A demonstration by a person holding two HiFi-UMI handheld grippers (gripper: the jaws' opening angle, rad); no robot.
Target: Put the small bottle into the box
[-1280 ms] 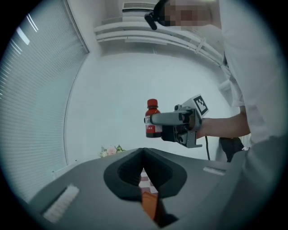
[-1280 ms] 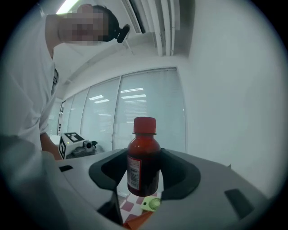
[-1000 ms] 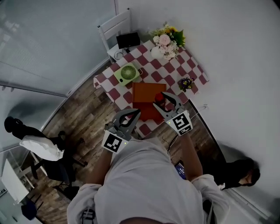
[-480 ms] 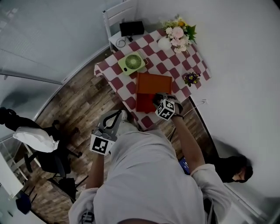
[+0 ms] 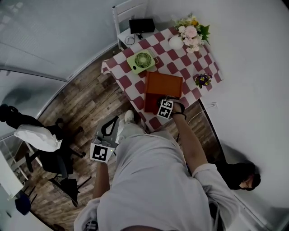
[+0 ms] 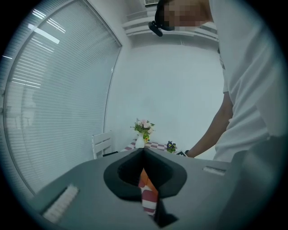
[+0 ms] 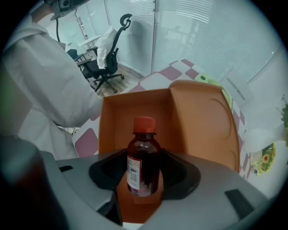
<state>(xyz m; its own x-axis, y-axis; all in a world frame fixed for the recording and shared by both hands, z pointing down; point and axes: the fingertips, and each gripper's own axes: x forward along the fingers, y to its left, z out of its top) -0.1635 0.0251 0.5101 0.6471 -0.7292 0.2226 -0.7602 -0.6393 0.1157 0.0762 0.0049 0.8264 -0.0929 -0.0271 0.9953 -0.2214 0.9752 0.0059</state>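
- Table (image 5: 121, 77): red-and-white checked cloth, set against the white wall.
- Green fan (image 5: 141, 60): lying on the cloth near the table's left edge.
- White vase (image 5: 176, 43) holding a pink and yellow bouquet (image 5: 193, 30): far corner of the table.
- Small pot of purple and yellow flowers (image 5: 202, 80): right edge of the table.
- White chair (image 5: 124, 11): beyond the table, with a black device (image 5: 142, 25) and a coiled cable (image 5: 130, 40) on its seat.
- Black office chair (image 5: 61, 163): on the wood floor (image 5: 86, 103), with a white garment (image 5: 34, 137) draped over it.
- Blinds (image 6: 54, 90): cover the glass wall on the left.
- Second person (image 5: 240, 176): dark hair, lower right by the wall.
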